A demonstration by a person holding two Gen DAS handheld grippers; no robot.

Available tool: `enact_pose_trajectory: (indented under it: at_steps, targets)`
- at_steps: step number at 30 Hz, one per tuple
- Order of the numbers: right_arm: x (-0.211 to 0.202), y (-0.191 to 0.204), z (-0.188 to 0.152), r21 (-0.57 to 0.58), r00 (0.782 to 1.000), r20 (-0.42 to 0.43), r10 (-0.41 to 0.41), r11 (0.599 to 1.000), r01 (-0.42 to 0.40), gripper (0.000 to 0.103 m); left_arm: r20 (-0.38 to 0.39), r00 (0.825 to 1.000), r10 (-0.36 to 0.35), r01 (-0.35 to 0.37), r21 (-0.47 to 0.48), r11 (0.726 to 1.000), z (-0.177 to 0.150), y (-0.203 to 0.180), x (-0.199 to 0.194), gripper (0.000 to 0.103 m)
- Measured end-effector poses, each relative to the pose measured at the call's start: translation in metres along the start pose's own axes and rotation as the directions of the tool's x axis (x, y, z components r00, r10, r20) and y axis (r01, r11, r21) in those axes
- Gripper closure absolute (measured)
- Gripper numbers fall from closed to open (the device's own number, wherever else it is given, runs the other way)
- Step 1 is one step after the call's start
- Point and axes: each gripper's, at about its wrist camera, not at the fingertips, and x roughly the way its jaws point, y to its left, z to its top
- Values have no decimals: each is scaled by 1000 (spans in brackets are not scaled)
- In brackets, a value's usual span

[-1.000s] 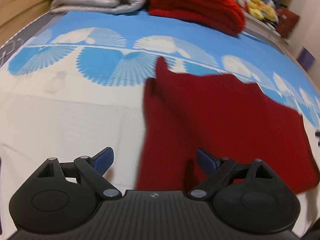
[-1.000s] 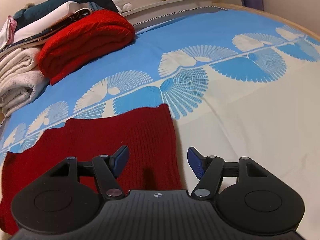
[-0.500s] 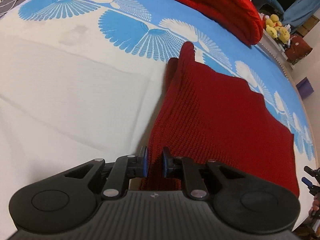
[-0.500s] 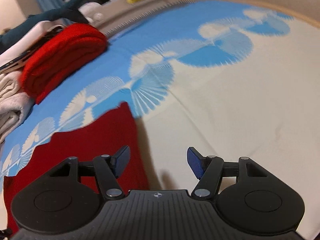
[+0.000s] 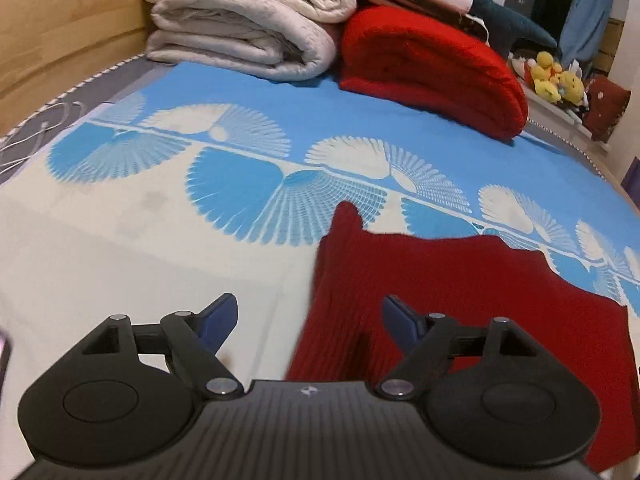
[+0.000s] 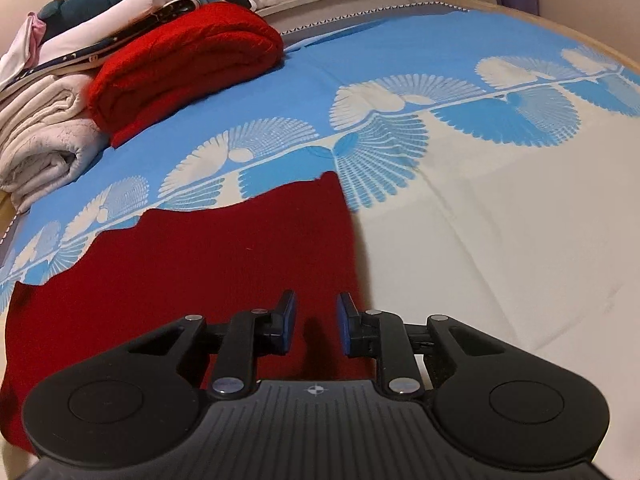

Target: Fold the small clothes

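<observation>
— So where is the dark red knit garment (image 5: 460, 300)?
— Flat on the bed (image 5: 120, 248). The left tongs (image 5: 308, 316) have just spread wide over its edge; the right tongs (image 6: 316, 320) have just narrowed, gripping nothing.

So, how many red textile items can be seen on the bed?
2. The dark red knit garment lies spread flat on the near part of the bed. The bright red folded blanket sits at the far end beside the white folded bedding. More may be hidden in that pile.
</observation>
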Motion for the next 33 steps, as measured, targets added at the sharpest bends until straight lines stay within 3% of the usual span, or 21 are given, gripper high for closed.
enact_pose_trajectory:
  at_steps: [3,5,6,7,12,15,17,19,21,23,25,28,29,31,33]
  targets:
    - [8,12,3,-20,1000,-16,12,1000,-13,79,-56,998,-16,16,-1,1000,9,-1,35,24]
    - [14,23,4,-42,1000,-20,14,999,-15,79,-106,994,-26,22,-34,999,9,5,58,43]
    - [16,27,4,-53,1000,-22,15,998,-16,79,-125,991,-55,50,-48,998,8,5,65,84]
    - [19,31,4,-64,1000,-24,15,998,-17,79,-141,984,-106,95,-84,992,8,8,71,88]
    - [26,37,8,-77,1000,-28,8,997,-10,79,-114,993,-20,-6,-219,976,20,20,74,89]
    - [25,35,9,-70,1000,-25,17,997,-18,79,-139,990,-33,-5,-265,964,19,27,84,89]
    - [27,32,7,-76,1000,-27,8,997,-10,79,-143,990,-20,-20,-266,964,14,27,90,81]
    - [31,25,7,-64,1000,-25,-12,998,11,77,-125,992,21,-54,-267,962,11,27,89,49]
    - [37,17,8,-46,1000,-22,-21,999,20,76,-107,993,56,-83,-269,960,12,27,78,36]
    - [34,9,12,3,1000,-1,13,1000,-13,75,-91,995,42,-65,-267,961,14,26,62,34]
    - [29,9,15,19,998,5,64,998,-64,75,-102,995,23,-44,-214,976,14,19,48,27]
    - [30,22,12,-60,996,-17,86,994,-87,75,-136,991,-16,13,-28,1000,4,1,33,24]
    - [35,27,10,-91,996,-40,80,992,-83,75,-137,991,0,7,49,999,-3,-7,31,24]
    - [47,33,2,-165,997,-72,33,985,-45,77,-150,979,137,-109,178,978,-17,-17,46,23]
    - [52,39,-2,-230,999,-49,0,973,-11,78,-187,973,138,-116,125,985,-21,-5,58,19]
